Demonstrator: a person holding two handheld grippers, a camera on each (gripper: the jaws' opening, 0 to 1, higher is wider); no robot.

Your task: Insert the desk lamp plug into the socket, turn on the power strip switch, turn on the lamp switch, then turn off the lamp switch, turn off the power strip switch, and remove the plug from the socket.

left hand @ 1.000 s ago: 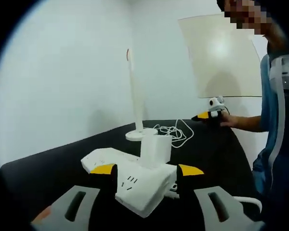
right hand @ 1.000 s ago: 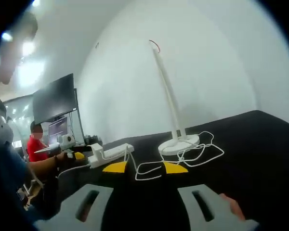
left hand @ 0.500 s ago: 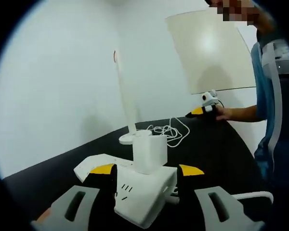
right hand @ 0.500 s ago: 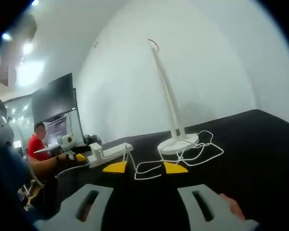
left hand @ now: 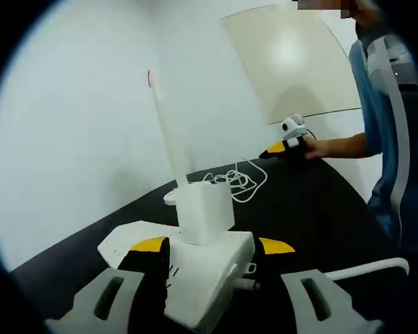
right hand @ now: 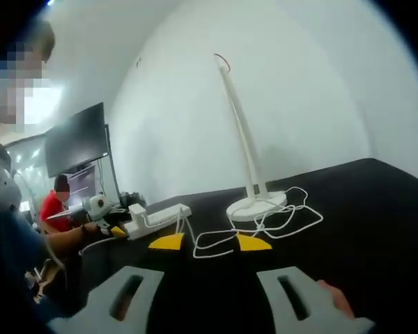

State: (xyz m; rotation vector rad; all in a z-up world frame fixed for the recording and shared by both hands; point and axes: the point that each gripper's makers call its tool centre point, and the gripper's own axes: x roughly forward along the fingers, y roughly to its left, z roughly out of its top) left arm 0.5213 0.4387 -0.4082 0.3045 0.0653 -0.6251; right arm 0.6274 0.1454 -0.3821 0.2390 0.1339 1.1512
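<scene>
The white plug block point(left hand: 204, 212) stands seated in the near end of the power strip point(left hand: 195, 268), which has drawn closer between the left gripper point(left hand: 212, 245) fingers over the last second, so I judge the end steps near. Those fingers look spread, grasping nothing. The right gripper point(right hand: 209, 242), released, hovers over the lamp cord point(right hand: 261, 226) on the black desk point(right hand: 376, 229), lamp point(right hand: 245, 149) beyond; no containers.

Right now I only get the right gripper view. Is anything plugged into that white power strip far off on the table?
Observer: It seems so. In the left gripper view a white adapter block stands upright on the power strip, apparently plugged in.
Operator: Is the other gripper holding that strip?
Observer: The left gripper straddles the strip's near end, one jaw on each side. I cannot tell whether they clamp it.
</scene>
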